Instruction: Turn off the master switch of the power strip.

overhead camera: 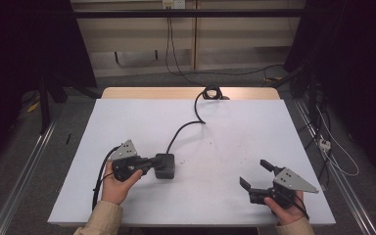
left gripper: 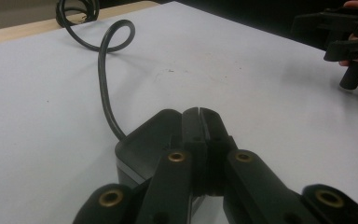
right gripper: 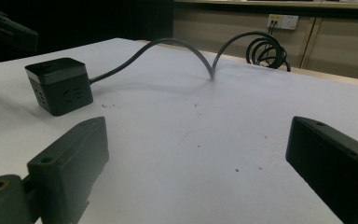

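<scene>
Left gripper (overhead camera: pixel 152 164): jaws pressed together, tips against the black cube power socket (overhead camera: pixel 165 165) just ahead; its cord (overhead camera: pixel 186 125) runs onward. Right gripper (overhead camera: pixel 255 176): jaws wide, empty, well apart, pointing toward it.

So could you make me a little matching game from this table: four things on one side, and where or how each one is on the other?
Things:
1. left gripper
2. right gripper
3. socket cube
4. cable coil

States:
a. piled at the table's far edge
b. jaws wide apart, holding nothing
c. jaws shut, tips against the cube
d. on the white table, cable running away from it

Pairs: 1-c, 2-b, 3-d, 4-a
</scene>
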{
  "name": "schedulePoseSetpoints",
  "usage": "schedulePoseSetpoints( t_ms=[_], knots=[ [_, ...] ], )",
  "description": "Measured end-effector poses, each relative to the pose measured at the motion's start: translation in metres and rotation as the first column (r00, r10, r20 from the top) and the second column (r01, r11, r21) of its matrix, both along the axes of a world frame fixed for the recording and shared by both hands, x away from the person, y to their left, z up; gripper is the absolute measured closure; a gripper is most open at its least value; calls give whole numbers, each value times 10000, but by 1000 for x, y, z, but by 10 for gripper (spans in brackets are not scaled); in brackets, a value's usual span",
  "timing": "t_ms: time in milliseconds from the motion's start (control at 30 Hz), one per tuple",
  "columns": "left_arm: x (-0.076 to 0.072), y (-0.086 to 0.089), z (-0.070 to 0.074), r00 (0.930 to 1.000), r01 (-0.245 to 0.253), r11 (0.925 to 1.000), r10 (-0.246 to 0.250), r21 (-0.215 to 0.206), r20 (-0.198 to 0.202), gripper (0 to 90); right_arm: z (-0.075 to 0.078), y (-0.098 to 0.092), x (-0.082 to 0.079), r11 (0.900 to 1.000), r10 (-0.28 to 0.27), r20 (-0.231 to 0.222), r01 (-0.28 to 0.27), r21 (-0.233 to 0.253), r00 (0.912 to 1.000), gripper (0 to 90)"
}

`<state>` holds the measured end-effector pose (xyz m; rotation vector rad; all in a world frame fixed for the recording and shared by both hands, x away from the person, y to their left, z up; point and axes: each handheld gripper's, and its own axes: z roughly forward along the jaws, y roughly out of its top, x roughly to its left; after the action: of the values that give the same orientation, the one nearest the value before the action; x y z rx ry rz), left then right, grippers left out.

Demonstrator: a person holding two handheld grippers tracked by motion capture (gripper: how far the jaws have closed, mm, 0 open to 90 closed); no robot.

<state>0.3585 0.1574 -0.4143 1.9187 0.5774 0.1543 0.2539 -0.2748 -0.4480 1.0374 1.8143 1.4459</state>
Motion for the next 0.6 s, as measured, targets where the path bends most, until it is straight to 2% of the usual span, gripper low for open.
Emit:
schedulePoseSetpoints(
  t_ms=[600],
  knots=[
    [2, -4, -3, 9997, -8, 9997, 13, 251, -233, 900, 0, 0, 0, 10000, 10, -5, -10, -9, 10000, 58]
  ],
)
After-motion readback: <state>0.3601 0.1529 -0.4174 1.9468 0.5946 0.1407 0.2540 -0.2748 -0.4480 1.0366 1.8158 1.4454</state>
